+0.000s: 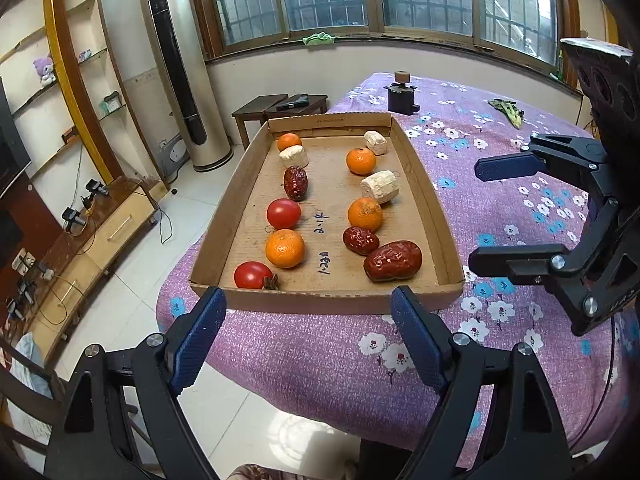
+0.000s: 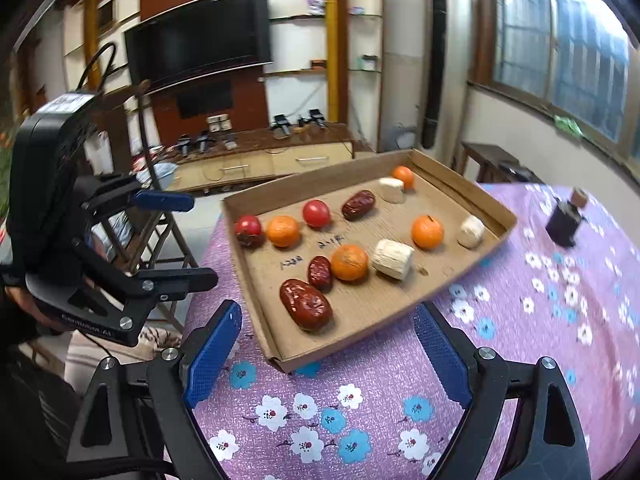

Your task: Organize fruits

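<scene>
Both grippers' blue-padded fingers point(image 1: 200, 332) spread wide, nothing held; I'd back off gently, not nudging the shallow brown cardboard tray point(image 1: 328, 300) of sorted fruit

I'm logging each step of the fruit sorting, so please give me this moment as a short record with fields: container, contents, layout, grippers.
container: shallow cardboard tray on a purple flowered tablecloth
contents: four oranges, two tomatoes, three red dates, three pale cut chunks
layout: two rows; nearest in the left row is a tomato, nearest in the right row a large date
left gripper: open, nothing between its fingers, short of the tray's near edge
right gripper: open, nothing between its fingers, beside the tray's near corner
</scene>
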